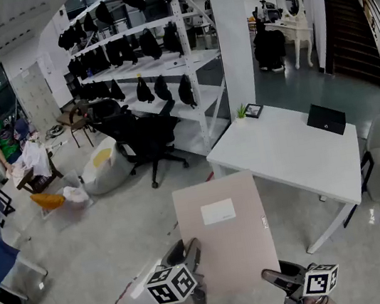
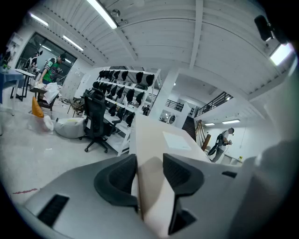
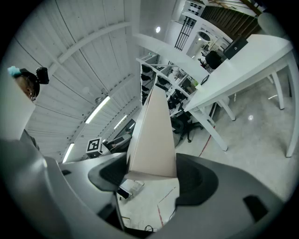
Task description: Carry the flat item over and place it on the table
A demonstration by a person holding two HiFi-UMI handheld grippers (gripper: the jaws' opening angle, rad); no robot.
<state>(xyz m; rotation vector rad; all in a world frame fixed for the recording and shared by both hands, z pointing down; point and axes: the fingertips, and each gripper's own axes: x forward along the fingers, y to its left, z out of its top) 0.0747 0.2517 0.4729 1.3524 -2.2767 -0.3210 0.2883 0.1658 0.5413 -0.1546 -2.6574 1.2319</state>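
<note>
The flat beige cardboard folder (image 1: 226,239) hung over the floor, short of the white tabletop (image 1: 287,153). The left gripper (image 1: 190,252) and right gripper (image 1: 274,278) each clamped a near corner. It looked light and stiff.

Long ceiling lights (image 2: 103,14) made the room bright, and the floor (image 3: 275,100) shone a little. The flat folder (image 2: 156,196) looked blurry up close, and the picture edges bent round.
</note>
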